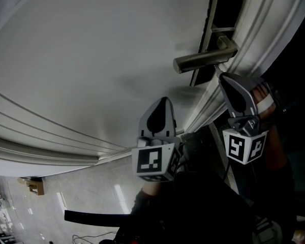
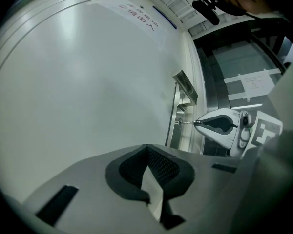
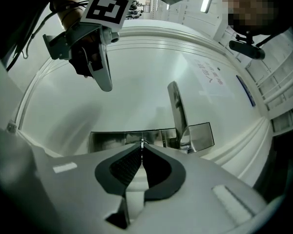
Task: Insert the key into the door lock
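My right tool is clenched on the key. The key's tip is right up against the steel lock plate, the same plate the lever handle sticks out of. Can't tell how far in it sits. My left tool is squeezed together on nothing, off to the side of the plate, facing the white door.

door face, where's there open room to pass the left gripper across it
Free: the broad white door face, bordered by the moulding lines and the lever handle. Crowded: at the lock plate beside that lever, where the right gripper holds the key.
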`<state>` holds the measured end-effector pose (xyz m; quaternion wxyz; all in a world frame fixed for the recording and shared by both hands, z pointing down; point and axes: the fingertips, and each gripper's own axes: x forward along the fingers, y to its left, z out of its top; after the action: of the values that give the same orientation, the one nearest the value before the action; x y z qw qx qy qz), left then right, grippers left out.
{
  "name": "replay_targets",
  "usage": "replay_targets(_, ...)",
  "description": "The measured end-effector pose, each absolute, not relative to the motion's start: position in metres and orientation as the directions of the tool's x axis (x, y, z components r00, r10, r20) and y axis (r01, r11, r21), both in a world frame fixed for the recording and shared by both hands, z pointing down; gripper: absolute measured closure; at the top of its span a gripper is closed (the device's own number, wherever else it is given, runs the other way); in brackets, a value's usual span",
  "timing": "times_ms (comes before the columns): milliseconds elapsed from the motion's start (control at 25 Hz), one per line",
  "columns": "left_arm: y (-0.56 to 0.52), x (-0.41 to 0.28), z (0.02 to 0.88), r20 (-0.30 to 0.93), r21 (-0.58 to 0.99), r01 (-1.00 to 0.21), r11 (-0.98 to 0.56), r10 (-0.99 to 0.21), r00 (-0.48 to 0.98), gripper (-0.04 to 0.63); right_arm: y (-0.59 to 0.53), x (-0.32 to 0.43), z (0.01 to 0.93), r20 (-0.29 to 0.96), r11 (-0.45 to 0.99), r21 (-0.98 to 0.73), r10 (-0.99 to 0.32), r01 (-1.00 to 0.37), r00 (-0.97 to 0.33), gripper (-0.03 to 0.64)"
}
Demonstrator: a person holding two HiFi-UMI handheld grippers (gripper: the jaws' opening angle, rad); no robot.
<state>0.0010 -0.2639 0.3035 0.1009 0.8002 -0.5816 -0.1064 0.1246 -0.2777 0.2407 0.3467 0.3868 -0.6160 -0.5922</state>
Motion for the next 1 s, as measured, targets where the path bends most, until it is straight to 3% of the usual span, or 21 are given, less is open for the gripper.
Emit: replay_targets(1000,-0.2659,0.0010,0.3022,-0.054,0.294,-0.903,-0.313,-0.949,0.312,0.595,-0.2866,0.1211,0.2382,0.001,-0.010,1.000,-0.900,0.022,-0.436,0.606)
